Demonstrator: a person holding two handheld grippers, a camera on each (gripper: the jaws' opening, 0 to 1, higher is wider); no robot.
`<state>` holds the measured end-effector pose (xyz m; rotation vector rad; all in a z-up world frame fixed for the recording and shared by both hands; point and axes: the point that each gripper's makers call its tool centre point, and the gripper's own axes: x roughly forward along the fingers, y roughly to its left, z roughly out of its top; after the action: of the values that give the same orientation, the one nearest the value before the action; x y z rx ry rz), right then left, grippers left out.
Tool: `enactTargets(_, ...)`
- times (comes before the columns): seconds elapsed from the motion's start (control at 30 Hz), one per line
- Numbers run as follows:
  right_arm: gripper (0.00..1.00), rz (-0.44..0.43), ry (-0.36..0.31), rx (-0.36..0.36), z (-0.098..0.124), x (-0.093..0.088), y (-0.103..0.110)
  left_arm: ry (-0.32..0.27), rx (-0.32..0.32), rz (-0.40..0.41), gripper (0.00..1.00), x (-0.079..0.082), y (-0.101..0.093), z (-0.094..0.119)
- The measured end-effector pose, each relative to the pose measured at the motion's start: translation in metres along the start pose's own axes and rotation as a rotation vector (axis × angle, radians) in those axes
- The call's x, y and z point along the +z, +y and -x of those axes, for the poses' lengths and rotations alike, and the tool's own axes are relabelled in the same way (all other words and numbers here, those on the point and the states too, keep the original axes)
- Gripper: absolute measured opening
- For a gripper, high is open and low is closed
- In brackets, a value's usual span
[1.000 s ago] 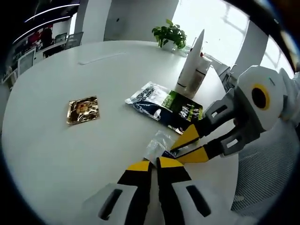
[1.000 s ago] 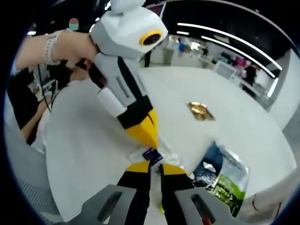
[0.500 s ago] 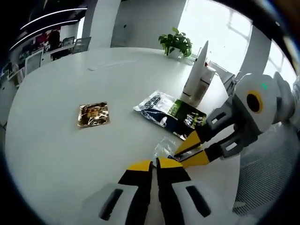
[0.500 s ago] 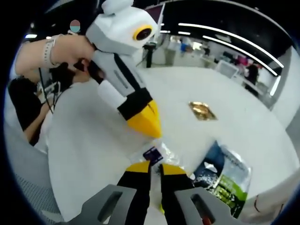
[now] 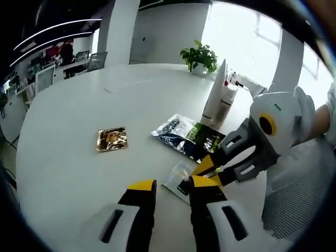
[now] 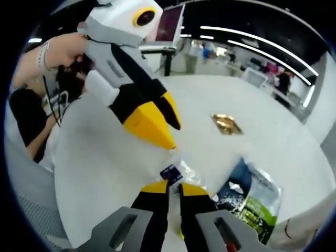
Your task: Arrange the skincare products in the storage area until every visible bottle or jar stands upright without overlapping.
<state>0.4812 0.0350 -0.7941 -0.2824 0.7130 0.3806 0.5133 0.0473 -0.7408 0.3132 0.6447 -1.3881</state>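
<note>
A small clear sachet [image 5: 177, 177] with a dark label lies on the white round table [image 5: 79, 105]. My right gripper [image 6: 174, 188] is shut on its near edge [image 6: 173, 171]; in the left gripper view it [image 5: 206, 172] reaches in from the right. My left gripper [image 5: 172, 185] is open, its jaws apart just short of the sachet. In the right gripper view it [image 6: 173, 135] hangs above the sachet, held by a hand. A white tube [image 5: 216, 94] stands upright beside a white bottle [image 5: 227, 97] at the far edge.
A dark blue and green pouch [image 5: 191, 135] lies flat between the sachet and the tube. A gold sachet [image 5: 112, 139] lies apart to the left. A potted plant [image 5: 199, 55] stands at the back. A mesh chair [image 5: 294, 194] is at the right.
My left gripper has opened, let go of the clear sachet and lifted away from it. The right gripper has stayed shut on the sachet.
</note>
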Motion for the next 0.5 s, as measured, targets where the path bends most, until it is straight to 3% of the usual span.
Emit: enactTargets(0.5,0.01,0.001,0.001,0.002,-0.002,0.002,0.001,0.029,0.014,-0.099,0.5,-0.005,-0.01,0.018)
